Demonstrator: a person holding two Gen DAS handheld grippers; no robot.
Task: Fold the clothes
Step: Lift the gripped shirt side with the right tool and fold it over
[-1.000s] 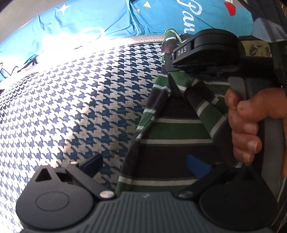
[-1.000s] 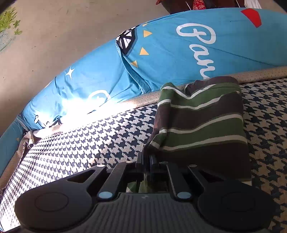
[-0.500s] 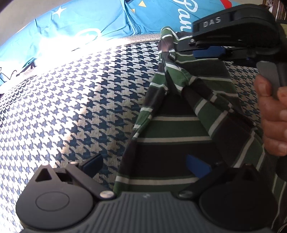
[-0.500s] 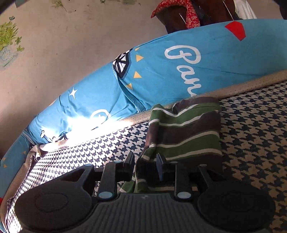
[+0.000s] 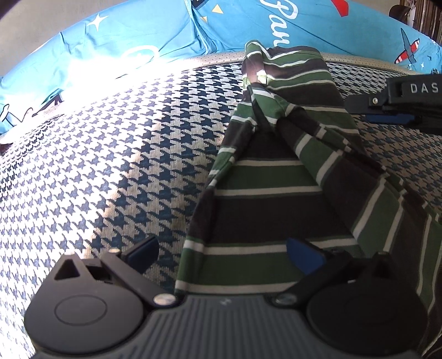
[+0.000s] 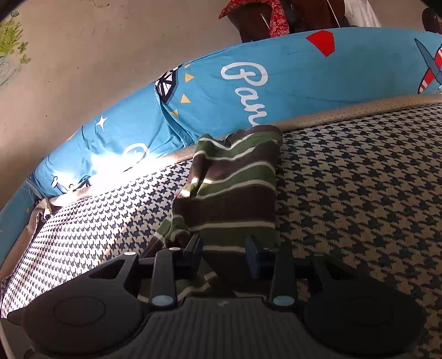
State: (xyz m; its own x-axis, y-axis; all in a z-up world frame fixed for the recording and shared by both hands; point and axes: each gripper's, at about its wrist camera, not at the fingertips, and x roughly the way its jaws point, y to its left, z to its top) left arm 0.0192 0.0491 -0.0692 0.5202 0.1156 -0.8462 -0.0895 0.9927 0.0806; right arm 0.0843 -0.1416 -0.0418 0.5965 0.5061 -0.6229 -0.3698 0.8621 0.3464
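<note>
A green, dark brown and white striped garment [image 5: 262, 193] lies partly folded on the houndstooth bed cover [image 5: 110, 165], with a twisted bunch near its far end. My left gripper [image 5: 223, 254] is open just above the garment's near edge; its right finger is over the cloth and its left finger over the cover. In the right wrist view the garment [image 6: 234, 187] stretches away toward the bolster. My right gripper [image 6: 223, 255] is open, with the near cloth lying below its parted fingers. The right gripper [image 5: 400, 107] also shows at the right edge of the left wrist view, beside the garment.
A long blue printed bolster [image 6: 290, 82] runs along the far edge of the bed, against a beige wall [image 6: 83, 55]. A red patterned cloth [image 6: 262, 16] hangs beyond it. Bright sunlight falls on the cover at the left [image 5: 96, 69].
My right gripper was shut on the garment's bunched part; it has opened, let the cloth go and drawn off to the right. The hand has left the left wrist view.
</note>
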